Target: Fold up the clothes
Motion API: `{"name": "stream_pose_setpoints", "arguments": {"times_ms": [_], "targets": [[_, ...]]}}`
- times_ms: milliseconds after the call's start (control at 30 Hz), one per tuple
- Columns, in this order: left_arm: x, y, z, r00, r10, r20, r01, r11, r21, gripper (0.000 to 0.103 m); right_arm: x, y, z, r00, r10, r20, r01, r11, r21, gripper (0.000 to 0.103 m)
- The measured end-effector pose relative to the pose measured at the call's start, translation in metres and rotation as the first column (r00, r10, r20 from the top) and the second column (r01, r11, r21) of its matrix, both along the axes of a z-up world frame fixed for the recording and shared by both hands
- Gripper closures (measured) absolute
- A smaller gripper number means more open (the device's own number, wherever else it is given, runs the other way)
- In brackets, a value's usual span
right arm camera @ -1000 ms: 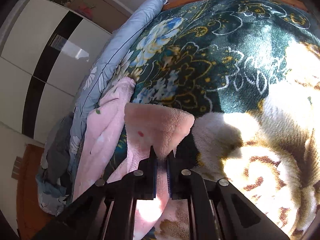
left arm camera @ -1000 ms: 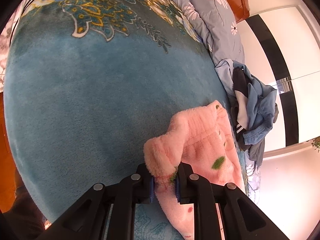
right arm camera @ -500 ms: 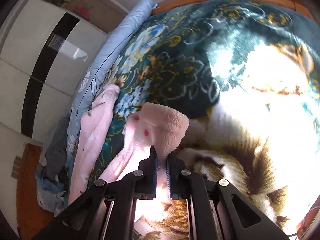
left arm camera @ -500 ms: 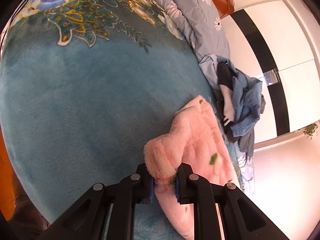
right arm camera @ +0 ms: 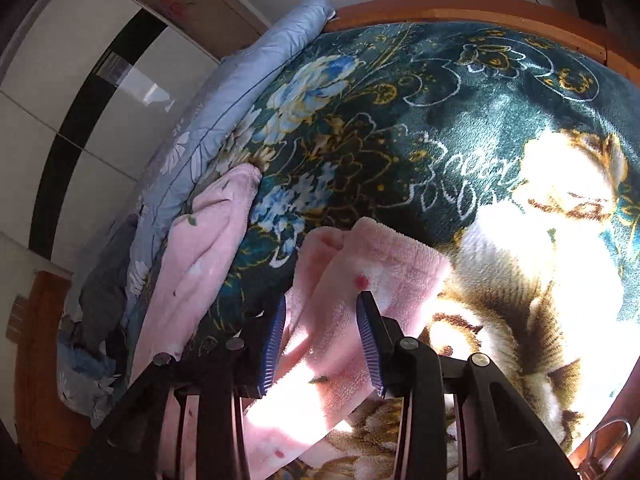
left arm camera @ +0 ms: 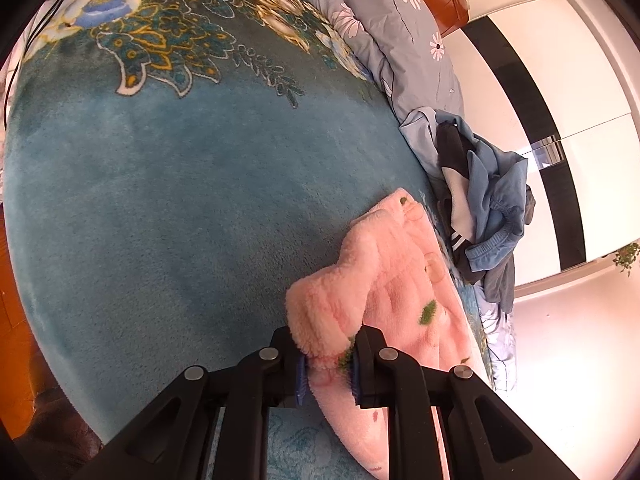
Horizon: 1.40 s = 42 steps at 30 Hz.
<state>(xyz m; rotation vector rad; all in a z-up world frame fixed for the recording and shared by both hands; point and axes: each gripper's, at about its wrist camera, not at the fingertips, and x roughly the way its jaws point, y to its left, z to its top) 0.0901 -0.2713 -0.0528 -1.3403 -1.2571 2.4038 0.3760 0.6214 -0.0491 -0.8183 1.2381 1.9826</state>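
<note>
A fluffy pink garment (left arm camera: 400,280) with small green and red marks lies on a teal floral blanket (left arm camera: 180,200) on a bed. My left gripper (left arm camera: 326,356) is shut on a bunched corner of the pink garment, low over the blanket. In the right wrist view my right gripper (right arm camera: 322,332) is open, its blue pads apart, and a folded end of the pink garment (right arm camera: 372,272) lies between and beyond the fingers on the blanket (right arm camera: 400,140).
A pile of blue and grey clothes (left arm camera: 484,208) lies at the bed's far side beside a pale blue flowered quilt (left arm camera: 392,28). A second pink cloth (right arm camera: 200,240) lies along the quilt (right arm camera: 248,80). White wardrobe doors (left arm camera: 560,80) stand beyond. The wooden bed frame (right arm camera: 480,12) rims the blanket.
My right gripper has opened and let go of the pink garment, which now rests on the blanket. My left gripper stays shut on its corner and has shifted slightly.
</note>
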Motion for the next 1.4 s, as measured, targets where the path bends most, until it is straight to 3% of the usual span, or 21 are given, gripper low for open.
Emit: {"name": "stream_pose_setpoints", "arguments": {"times_ms": [100,133,167,200,300,367,433,500,600,733,767,833,1033,1100,1267,1300,1367,1400], "targets": [[0.003,-0.002,-0.001,1.0,-0.004,-0.004,0.004,1.0,0.004,0.084,-0.006,0.0,-0.015,0.996,-0.037,0.085,0.039,0.999,-0.019,0.066],[0.003,-0.003,-0.002,1.0,-0.006,-0.004,0.006,1.0,0.004,0.085,-0.005,0.0,-0.017,0.994,-0.052,0.091,0.054,0.998,-0.018,0.078],[0.002,-0.003,-0.002,1.0,-0.006,-0.002,0.006,1.0,0.005,0.085,-0.003,0.0,-0.016,0.994,-0.056,0.09,0.058,0.998,-0.019,0.097],[0.001,-0.002,-0.002,1.0,-0.007,-0.002,0.007,1.0,0.006,0.085,-0.001,0.001,-0.015,0.994,-0.058,0.089,0.06,0.998,-0.02,0.098],[-0.002,-0.001,0.005,1.0,-0.017,-0.019,0.017,1.0,0.01,0.085,0.004,0.002,0.01,0.998,-0.051,-0.043,0.051,0.999,-0.011,0.1],[-0.002,-0.001,0.014,0.998,-0.028,-0.051,0.029,0.999,0.021,0.085,0.005,0.001,0.043,0.987,-0.021,-0.159,0.027,0.999,0.032,0.101],[0.001,-0.001,0.021,0.996,-0.039,-0.075,0.041,0.999,0.024,0.085,0.009,-0.006,0.082,0.969,0.032,-0.245,-0.001,0.992,0.126,0.101],[0.004,-0.001,0.022,0.995,-0.046,-0.089,0.048,0.999,0.023,0.085,0.018,-0.014,0.104,0.966,0.076,-0.248,-0.023,0.977,0.212,0.101],[0.008,-0.004,0.014,0.996,-0.049,-0.077,0.052,0.998,0.037,0.085,0.041,-0.013,0.074,0.985,0.045,-0.168,-0.016,0.985,0.17,0.101],[0.009,-0.008,0.001,0.998,-0.051,-0.035,0.053,0.997,0.058,0.085,0.079,0.001,-0.007,0.989,-0.091,-0.12,0.086,0.995,-0.045,0.101],[0.01,-0.009,0.0,0.998,-0.047,-0.033,0.049,0.997,0.064,0.085,0.084,0.002,-0.014,0.989,-0.102,-0.108,0.096,0.994,-0.057,0.101],[0.012,-0.012,-0.002,0.999,-0.038,-0.029,0.04,0.996,0.074,0.085,0.092,0.004,-0.023,0.99,-0.117,-0.081,0.112,0.992,-0.063,0.101],[0.011,-0.01,-0.005,0.999,-0.034,-0.02,0.035,0.998,0.055,0.085,0.106,0.011,-0.01,0.988,-0.116,-0.098,0.116,0.993,-0.007,0.103],[0.01,-0.007,-0.005,0.999,-0.033,-0.015,0.033,0.998,0.045,0.085,0.111,0.013,-0.006,0.988,-0.116,-0.104,0.118,0.993,0.012,0.102],[0.013,-0.009,-0.007,0.999,-0.036,-0.007,0.036,0.999,0.036,0.084,0.07,0.012,0.016,0.998,-0.015,-0.059,0.022,0.992,0.122,0.098],[0.013,-0.009,-0.007,0.999,-0.035,-0.005,0.035,0.999,0.032,0.084,0.059,0.013,0.02,0.999,0.015,-0.042,-0.009,0.99,0.139,0.094],[0.014,-0.008,-0.008,1.0,-0.031,-0.001,0.031,0.999,0.024,0.084,0.032,0.016,0.023,0.995,0.096,-0.015,-0.092,0.985,0.147,0.066],[0.014,-0.007,-0.008,1.0,-0.03,0.0,0.03,0.999,0.019,0.084,0.018,0.017,0.019,0.99,0.143,0.004,-0.143,0.98,0.141,0.063]]}}
